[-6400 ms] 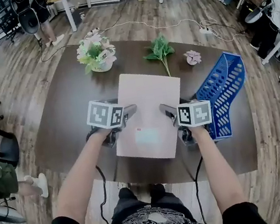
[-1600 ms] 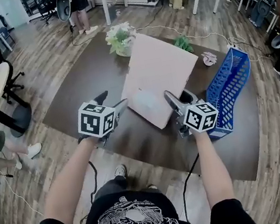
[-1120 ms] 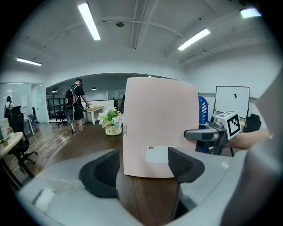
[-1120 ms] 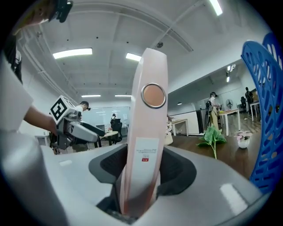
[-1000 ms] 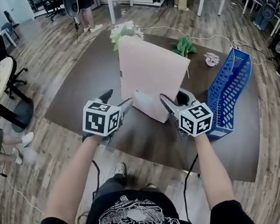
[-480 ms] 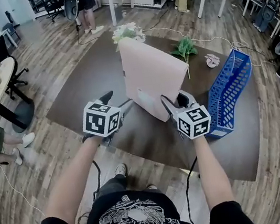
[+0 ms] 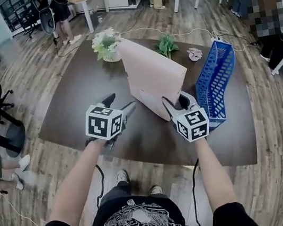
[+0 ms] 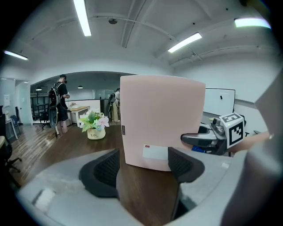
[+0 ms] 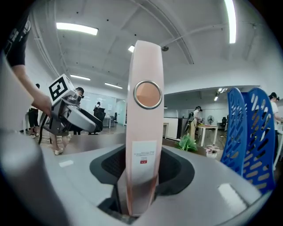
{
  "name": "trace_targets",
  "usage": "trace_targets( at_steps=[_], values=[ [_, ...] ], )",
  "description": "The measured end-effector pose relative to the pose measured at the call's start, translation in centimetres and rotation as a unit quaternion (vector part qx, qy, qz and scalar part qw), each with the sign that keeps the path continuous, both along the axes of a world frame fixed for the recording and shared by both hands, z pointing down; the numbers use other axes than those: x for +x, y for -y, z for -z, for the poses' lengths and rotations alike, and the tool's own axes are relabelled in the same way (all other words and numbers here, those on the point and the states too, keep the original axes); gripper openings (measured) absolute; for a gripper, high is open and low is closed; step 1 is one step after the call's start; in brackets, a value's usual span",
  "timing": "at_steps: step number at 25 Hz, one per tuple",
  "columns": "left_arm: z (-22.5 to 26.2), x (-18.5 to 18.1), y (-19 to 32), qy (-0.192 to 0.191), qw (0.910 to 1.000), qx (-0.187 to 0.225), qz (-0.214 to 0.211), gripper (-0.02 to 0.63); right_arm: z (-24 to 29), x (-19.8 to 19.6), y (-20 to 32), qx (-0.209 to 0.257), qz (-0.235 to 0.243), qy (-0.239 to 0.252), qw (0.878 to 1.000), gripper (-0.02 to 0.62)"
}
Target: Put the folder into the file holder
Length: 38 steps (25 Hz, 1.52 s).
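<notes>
A pink folder [image 7: 152,78] stands upright over the dark table [image 7: 68,95], with its lower edge close to the tabletop. My right gripper [image 7: 176,102] is shut on the bottom of its spine [image 9: 143,132], one pad on each side. In the right gripper view the spine with its round finger hole rises straight from between the pads of the right gripper [image 9: 142,170]. My left gripper [image 7: 119,104] hangs open left of the folder and touches nothing. Its own view has the folder's broad face [image 8: 161,119] beyond the open left gripper [image 8: 143,165]. The blue file holder [image 7: 214,84] lies to the right.
A flower pot [image 7: 107,45] stands at the table's far side, with a green sprig [image 7: 167,45] and a small pink flower [image 7: 194,53] beside it. People, desks and chairs fill the room behind. The file holder [image 9: 250,132] rises close on the right.
The folder has swung from a leaning pose to upright and turned its face leftward, with the right gripper still on its spine. The left gripper has hardly moved.
</notes>
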State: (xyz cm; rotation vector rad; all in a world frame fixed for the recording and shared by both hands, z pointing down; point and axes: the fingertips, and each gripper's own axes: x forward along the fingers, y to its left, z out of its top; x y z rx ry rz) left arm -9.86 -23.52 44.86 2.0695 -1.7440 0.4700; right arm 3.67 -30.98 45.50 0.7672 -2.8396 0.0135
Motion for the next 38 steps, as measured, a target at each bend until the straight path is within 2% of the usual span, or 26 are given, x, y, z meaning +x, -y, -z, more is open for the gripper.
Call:
trace_targets(
  at_steps=[6,11,16,28,32,38],
  values=[
    [-0.2,3.3,2.5,-0.007,0.9978,-0.003,-0.065,0.344,-0.2,3.8,0.7,-0.002,-0.074,-0.005,0.997,0.19],
    [-0.6,6.8,4.1,-0.015,0.9914,-0.005,-0.13,0.344,-0.6,7.1,0.5,-0.005,-0.147,-0.01,0.989,0.19],
    [-0.5,8.5,5.0,-0.023,0.9853,-0.005,-0.169,0.344,-0.6,8.1,0.0,-0.006,-0.189,-0.013,0.982,0.19],
    [-0.8,12.0,7.1,-0.04,0.9607,-0.004,-0.275,0.344,-0.8,11.1,-1.3,-0.006,-0.324,-0.02,0.946,0.19],
    [-0.9,12.3,7.2,-0.039,0.9528,-0.003,-0.301,0.344,-0.8,11.5,-1.7,-0.009,-0.35,-0.015,0.936,0.19],
    [-1.4,11.9,7.5,-0.033,0.9462,-0.006,-0.322,0.344,-0.8,11.5,-1.5,-0.024,-0.357,0.004,0.934,0.211]
  ],
)
